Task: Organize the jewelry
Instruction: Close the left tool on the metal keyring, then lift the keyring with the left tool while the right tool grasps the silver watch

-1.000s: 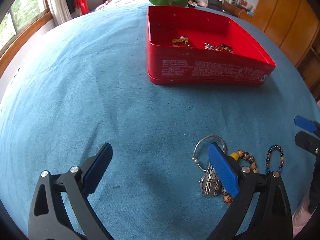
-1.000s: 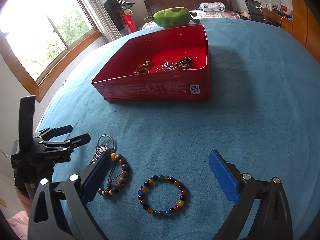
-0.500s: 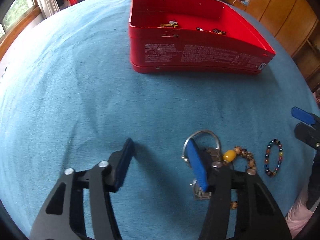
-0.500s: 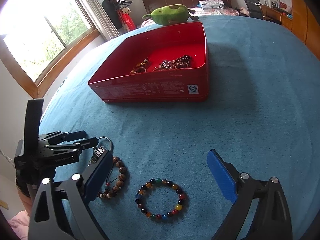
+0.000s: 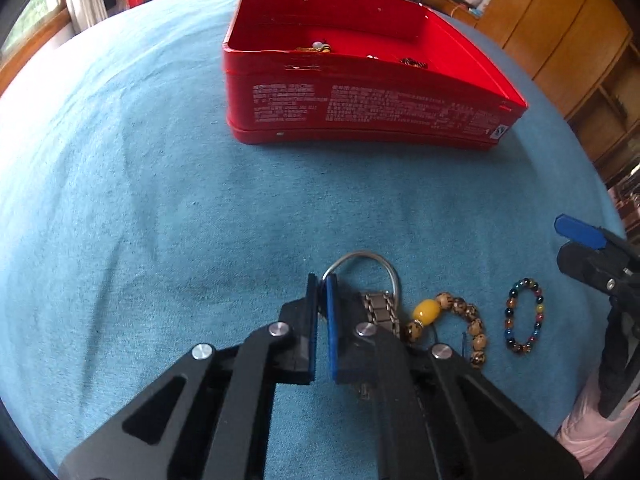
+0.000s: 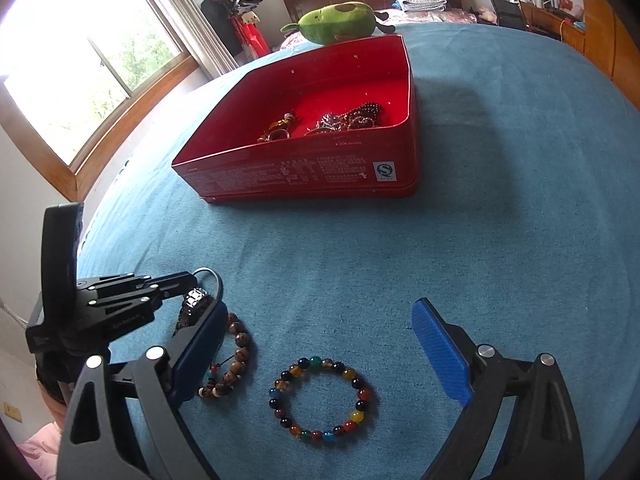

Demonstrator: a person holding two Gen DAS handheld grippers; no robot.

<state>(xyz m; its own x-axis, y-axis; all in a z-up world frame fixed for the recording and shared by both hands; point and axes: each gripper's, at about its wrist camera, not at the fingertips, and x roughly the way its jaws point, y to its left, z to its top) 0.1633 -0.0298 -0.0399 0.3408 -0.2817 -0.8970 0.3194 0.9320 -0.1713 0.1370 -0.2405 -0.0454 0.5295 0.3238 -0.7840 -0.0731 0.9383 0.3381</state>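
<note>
The blue bedspread (image 5: 160, 200) spreads under everything I work on, and the red tin (image 5: 360, 92) sits on it well beyond my grippers, already holding a tangle of chains and rings on its floor. Nearer to me than the tin, three pieces lie in a row on the cloth: the metal-link watch band on its steel ring (image 5: 362, 258) farthest from the right gripper, the brown wooden bead bracelet (image 5: 468, 320) with a yellow bead touching it, and the multicoloured glass bead bracelet (image 6: 322, 398) just apart from that. My left gripper (image 5: 322, 282) has just been closing and now stands pinched together on the near arc of the steel ring, the pads meeting around the thin wire. I judge the ring stiff and slick, so a firm pinch there should carry the heavier, floppy link band dangling below it; it may swing or slip sideways. My right gripper (image 6: 320, 340) stands wide open with nothing in it, the glass bracelet lying on the cloth between its fingers, light and limp, best taken across one side of its loop.
</note>
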